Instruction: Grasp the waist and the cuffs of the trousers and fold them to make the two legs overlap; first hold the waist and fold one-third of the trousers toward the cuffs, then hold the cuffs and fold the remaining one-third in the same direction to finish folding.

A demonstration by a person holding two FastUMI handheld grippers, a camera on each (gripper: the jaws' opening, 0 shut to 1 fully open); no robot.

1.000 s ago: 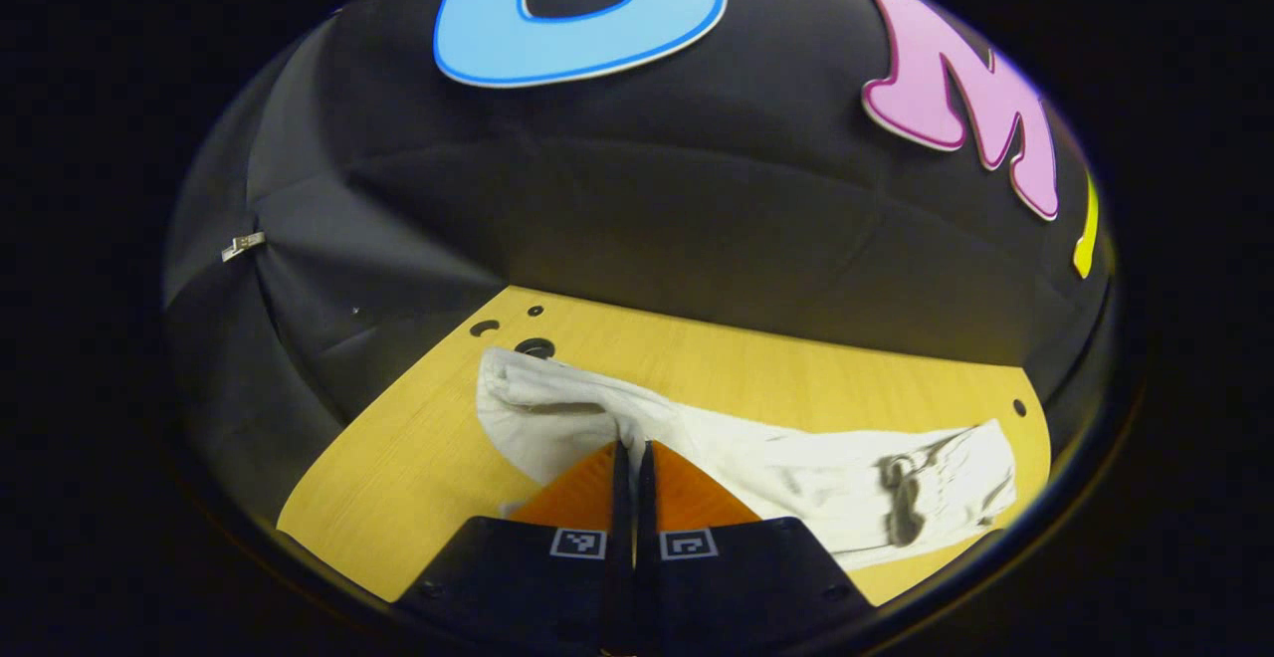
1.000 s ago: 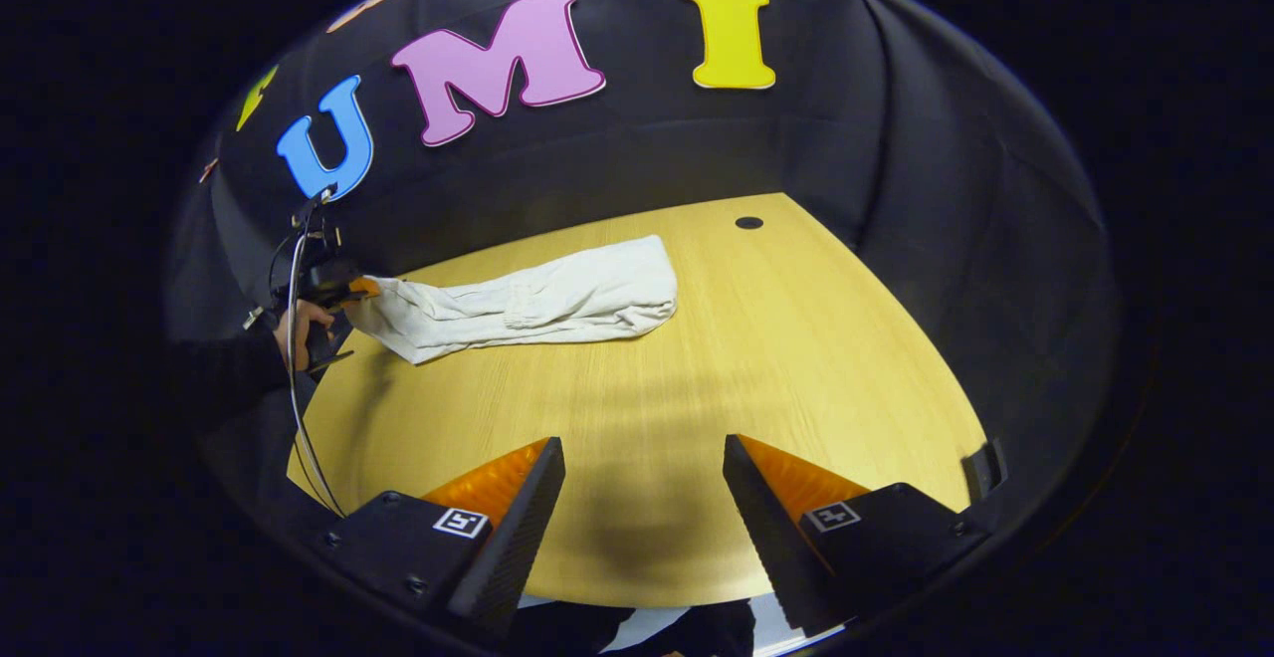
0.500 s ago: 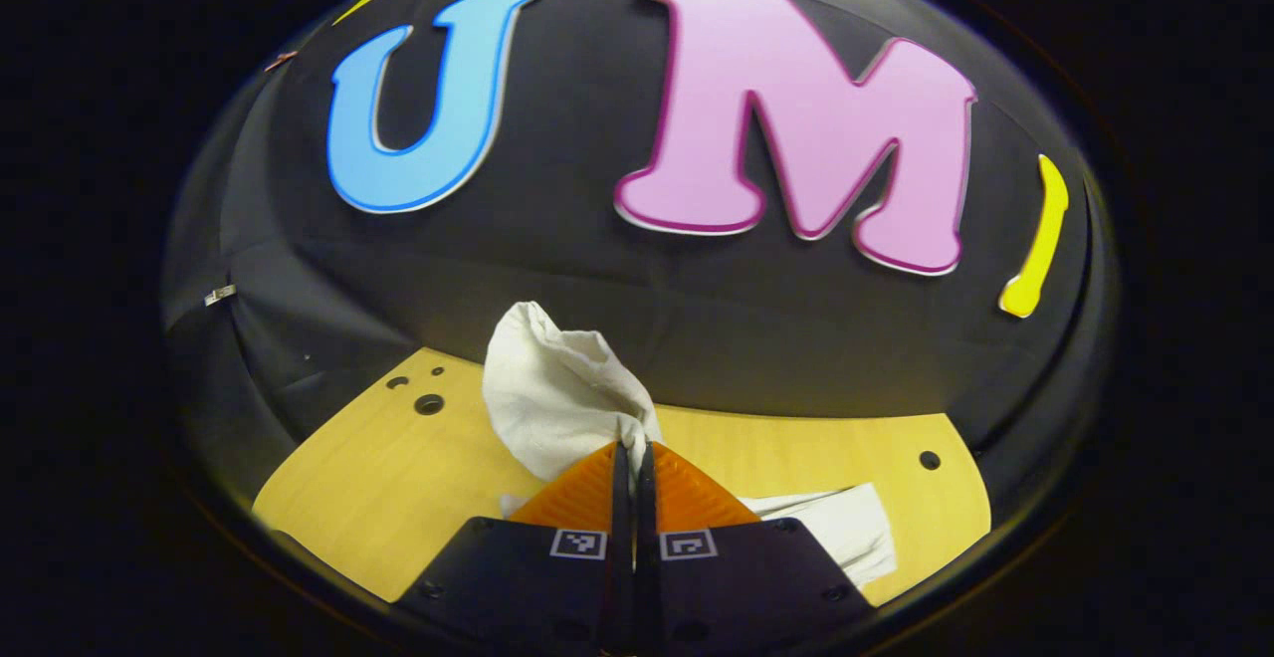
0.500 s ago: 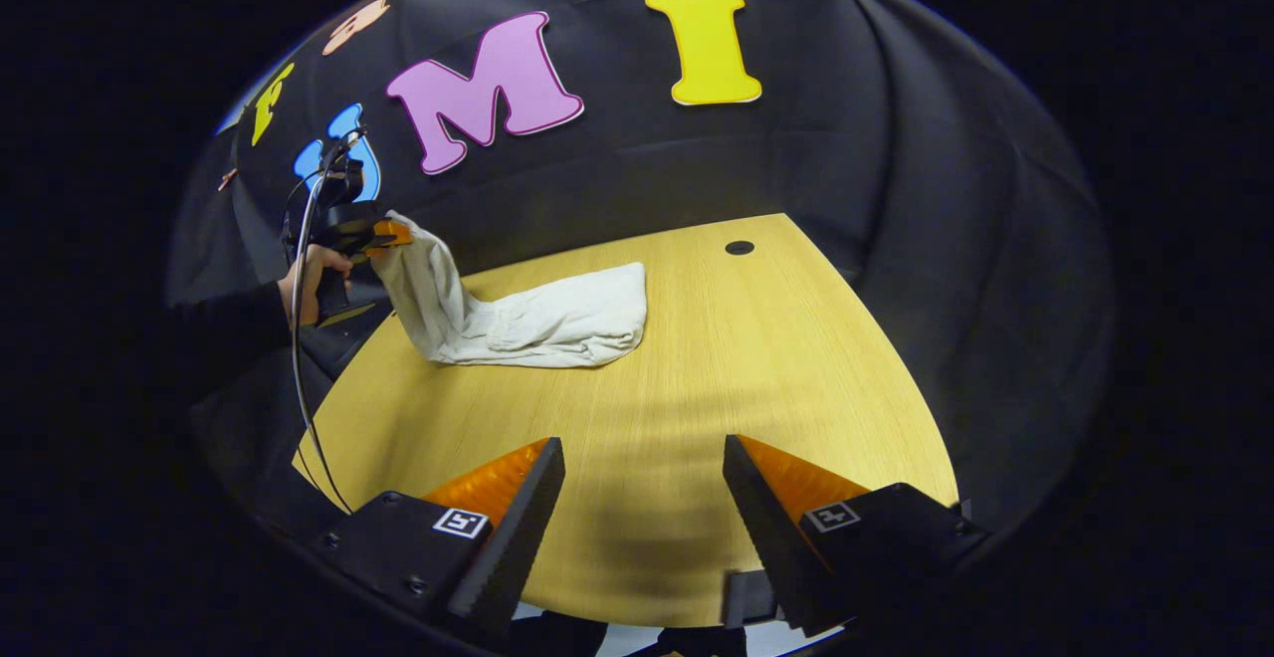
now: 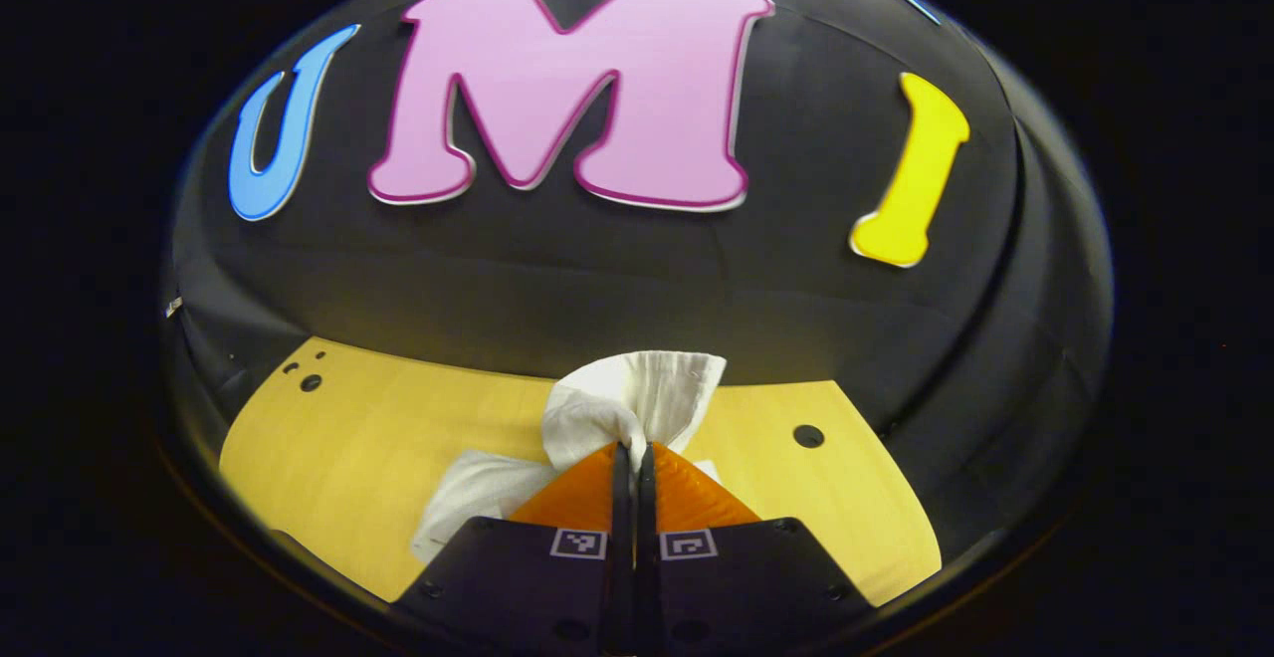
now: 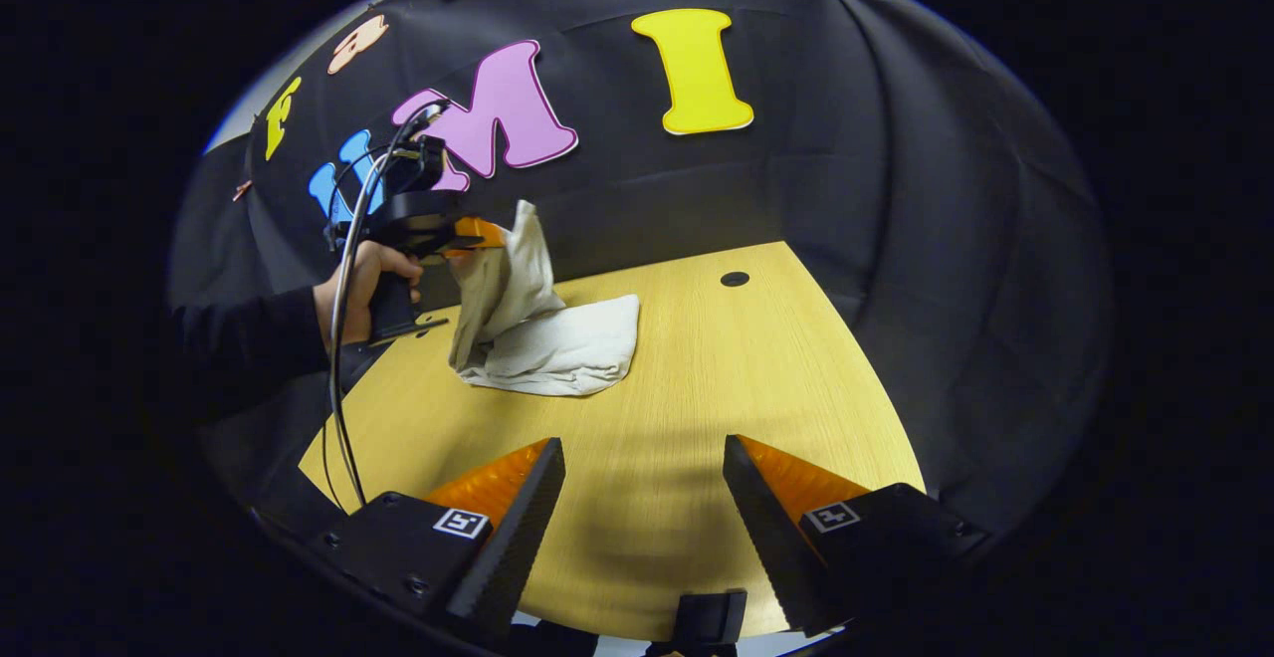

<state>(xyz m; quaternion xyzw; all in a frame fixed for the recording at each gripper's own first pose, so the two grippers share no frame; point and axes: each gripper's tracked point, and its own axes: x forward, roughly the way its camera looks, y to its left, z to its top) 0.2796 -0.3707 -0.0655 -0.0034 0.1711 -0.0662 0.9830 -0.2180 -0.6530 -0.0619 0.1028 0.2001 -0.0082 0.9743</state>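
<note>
The white trousers [image 6: 557, 343] lie partly folded on the far left part of the yellow table [image 6: 677, 408]. One end of the trousers [image 5: 637, 403] is lifted off the table, pinched in my left gripper [image 5: 632, 450], which is shut on the cloth. From the right gripper view, the left gripper [image 6: 478, 235] hangs above the pile, held by a hand [image 6: 363, 279], with the cloth draping down from it. My right gripper [image 6: 642, 458] stands open over the near part of the table, well apart from the trousers, with nothing between its fingers.
The table has small round holes, one at the far right [image 6: 735, 279] and several at the far left [image 5: 311, 382]. Black cloth walls close in behind and on both sides. A cable [image 6: 343, 358] hangs from the left gripper.
My left gripper has lifted the end of the trousers and carried it rightward over the rest of the pile, shortening the part lying flat. The right gripper has stayed open, nearly still.
</note>
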